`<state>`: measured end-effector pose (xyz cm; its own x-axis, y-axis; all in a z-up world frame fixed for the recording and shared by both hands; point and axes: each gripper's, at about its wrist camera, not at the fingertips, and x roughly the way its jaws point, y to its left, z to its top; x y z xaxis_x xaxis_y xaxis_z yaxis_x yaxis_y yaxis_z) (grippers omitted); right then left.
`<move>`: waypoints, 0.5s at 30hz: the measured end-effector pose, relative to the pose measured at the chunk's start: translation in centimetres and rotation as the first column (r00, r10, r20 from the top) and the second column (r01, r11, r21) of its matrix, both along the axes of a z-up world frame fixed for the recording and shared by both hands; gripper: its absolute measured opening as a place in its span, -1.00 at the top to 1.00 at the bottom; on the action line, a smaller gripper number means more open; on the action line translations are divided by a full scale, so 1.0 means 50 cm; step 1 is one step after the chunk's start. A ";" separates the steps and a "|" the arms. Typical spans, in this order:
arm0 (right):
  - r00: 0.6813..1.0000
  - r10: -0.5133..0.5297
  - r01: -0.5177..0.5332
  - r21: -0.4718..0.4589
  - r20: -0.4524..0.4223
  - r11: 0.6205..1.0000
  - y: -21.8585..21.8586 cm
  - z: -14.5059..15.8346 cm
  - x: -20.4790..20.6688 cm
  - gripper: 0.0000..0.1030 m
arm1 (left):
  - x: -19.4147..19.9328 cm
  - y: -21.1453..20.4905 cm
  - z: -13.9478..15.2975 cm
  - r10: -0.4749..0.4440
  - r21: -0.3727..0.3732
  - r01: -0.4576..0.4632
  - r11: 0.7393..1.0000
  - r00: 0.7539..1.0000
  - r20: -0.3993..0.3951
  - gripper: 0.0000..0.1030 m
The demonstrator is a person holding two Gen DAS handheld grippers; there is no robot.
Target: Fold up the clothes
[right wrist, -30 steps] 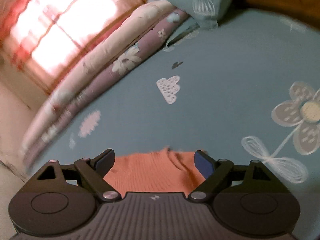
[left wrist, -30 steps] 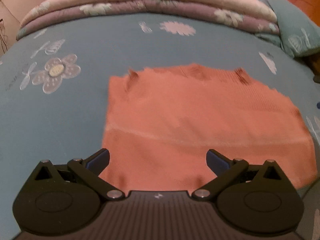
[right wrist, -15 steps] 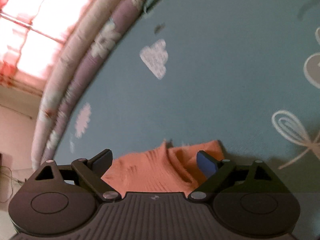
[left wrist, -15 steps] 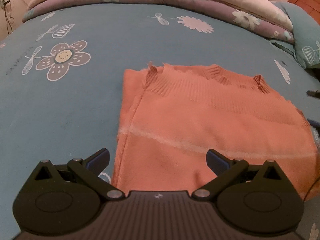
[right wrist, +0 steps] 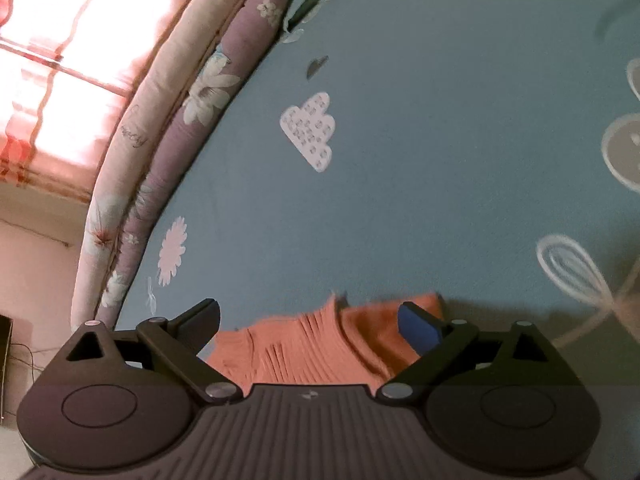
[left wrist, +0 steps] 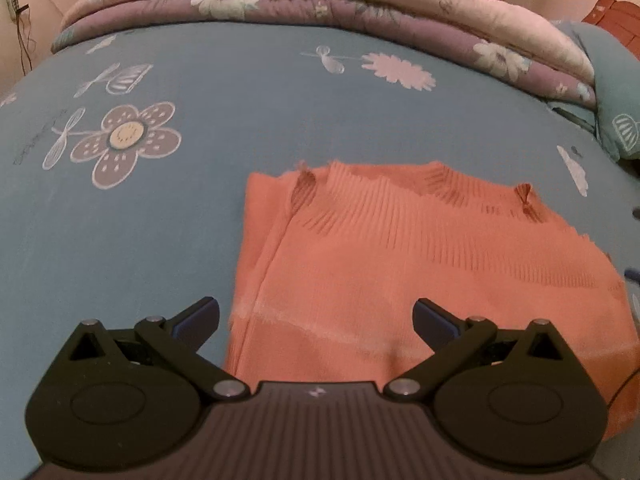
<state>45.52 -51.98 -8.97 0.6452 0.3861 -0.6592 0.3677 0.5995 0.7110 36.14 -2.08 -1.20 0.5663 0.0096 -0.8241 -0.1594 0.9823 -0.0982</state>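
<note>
A: Where does your sweater (left wrist: pixel 420 272) lie?

B: Flat on the bed (left wrist: pixel 240 184), on the blue sheet with its printed flowers. Your left wrist view shows it folded to a rough rectangle, ribbed collar edge at the far side, a pale seam line across the near part. A large flower (left wrist: pixel 124 138) is printed on the sheet to its left, well apart from it.

A: And your left gripper (left wrist: pixel 316 316)?

B: Released. Its jaws stand wide over the sweater's near left part, one blue pad over bare sheet, the other over the knit. You grasp nothing with it.

A: Your right gripper (right wrist: pixel 310 320)?

B: Also released. Its jaws have just been opening, and a rumpled corner of the sweater (right wrist: pixel 320 344) lies between them, beneath the fingers. The right-hand pad sits just beside a raised fold of the knit; you cannot tell from this view whether it touches. The left-hand finger stands clear of the cloth.

A: What lies beyond?

B: A rolled quilt (left wrist: pixel 360 12), pink over mauve with white blooms, runs along the bed's far edge. In your right wrist view a white cloud (right wrist: pixel 310 130) is printed on the sheet ahead of the sweater, and a bright curtained window (right wrist: pixel 60 60) glows past the quilt. A blue-green pillow (left wrist: pixel 616 92) sits at the right end of the quilt.
</note>
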 end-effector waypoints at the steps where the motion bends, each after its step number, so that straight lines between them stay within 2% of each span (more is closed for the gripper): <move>1: 1.000 0.007 -0.007 -0.016 -0.029 1.000 0.004 -0.010 -0.001 -0.91 | 0.006 0.001 -0.001 0.004 -0.002 -0.004 1.000 1.000 0.003 -0.98; 3: 0.997 0.010 -0.015 -0.063 -0.082 0.998 0.015 -0.023 -0.001 -0.86 | 0.022 0.004 0.001 -0.001 -0.005 0.001 1.000 1.000 0.018 -0.98; 8: 0.999 0.010 -0.017 -0.207 -0.035 0.978 0.080 0.041 -0.045 -0.90 | 0.083 0.031 0.012 -0.060 0.038 0.056 0.998 0.993 0.099 -0.98; 11: 0.999 0.045 -0.047 -0.251 -0.012 0.967 0.135 0.077 -0.090 -0.96 | 0.126 0.057 0.002 -0.062 -0.021 0.065 0.998 0.991 0.115 -0.98; 15: 0.994 0.094 -0.101 -0.186 -0.048 0.977 0.189 0.076 -0.122 -0.97 | 0.169 0.064 -0.032 -0.074 -0.131 0.083 0.988 0.995 0.073 -0.98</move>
